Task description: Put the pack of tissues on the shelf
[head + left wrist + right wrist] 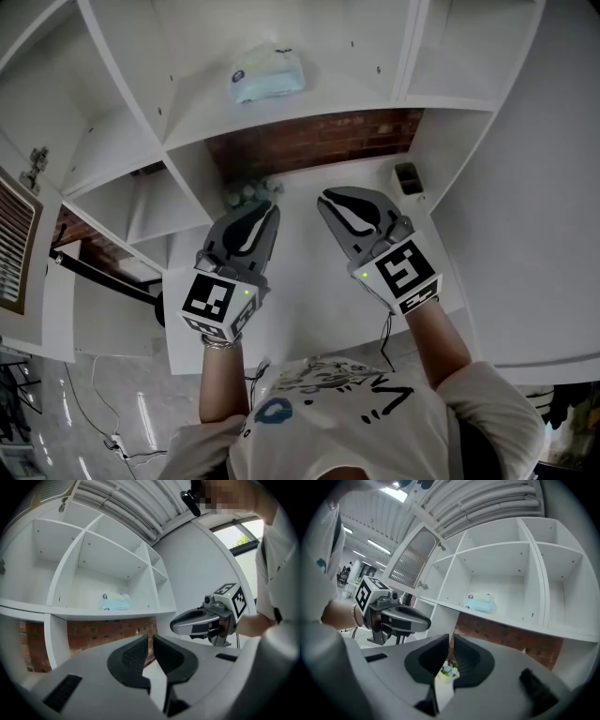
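The light-blue pack of tissues [267, 75] lies flat on the white shelf [328, 105], in the middle compartment, and nothing touches it. It also shows in the left gripper view as the pack [115, 602] and in the right gripper view as the pack [480, 603]. Both grippers hang side by side below that shelf, well back from the pack. My left gripper [267, 208] [151, 637] has its jaws drawn together with nothing between them. My right gripper [330, 199] [451, 637] looks the same, empty.
A brick wall [319, 141] backs the gap under the shelf. A small pot of flowers [248, 192] stands on the white counter [309, 281] just beyond the left gripper. A small dark cup [408, 178] stands at the counter's right. Upright dividers flank the tissue compartment.
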Demonstrator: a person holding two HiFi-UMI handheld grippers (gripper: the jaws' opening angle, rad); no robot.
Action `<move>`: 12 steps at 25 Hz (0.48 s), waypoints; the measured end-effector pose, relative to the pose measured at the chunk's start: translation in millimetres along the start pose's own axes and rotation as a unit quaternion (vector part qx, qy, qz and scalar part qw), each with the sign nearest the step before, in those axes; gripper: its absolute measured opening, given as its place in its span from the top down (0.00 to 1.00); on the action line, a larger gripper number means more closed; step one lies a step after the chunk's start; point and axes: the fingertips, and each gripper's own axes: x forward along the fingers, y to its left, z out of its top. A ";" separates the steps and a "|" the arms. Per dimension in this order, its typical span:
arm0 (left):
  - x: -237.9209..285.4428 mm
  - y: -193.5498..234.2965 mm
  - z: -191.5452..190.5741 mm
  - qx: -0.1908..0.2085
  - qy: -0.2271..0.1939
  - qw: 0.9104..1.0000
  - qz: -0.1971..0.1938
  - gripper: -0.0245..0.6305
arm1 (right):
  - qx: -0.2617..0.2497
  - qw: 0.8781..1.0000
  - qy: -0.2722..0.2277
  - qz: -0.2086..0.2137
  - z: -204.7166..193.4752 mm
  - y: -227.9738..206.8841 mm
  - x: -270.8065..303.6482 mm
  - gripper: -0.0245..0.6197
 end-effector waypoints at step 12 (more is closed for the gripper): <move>-36.8 -35.6 -43.1 -0.046 0.009 0.999 -0.020 0.92 | 0.064 0.994 -0.015 0.082 -29.5 70.6 -22.9 0.90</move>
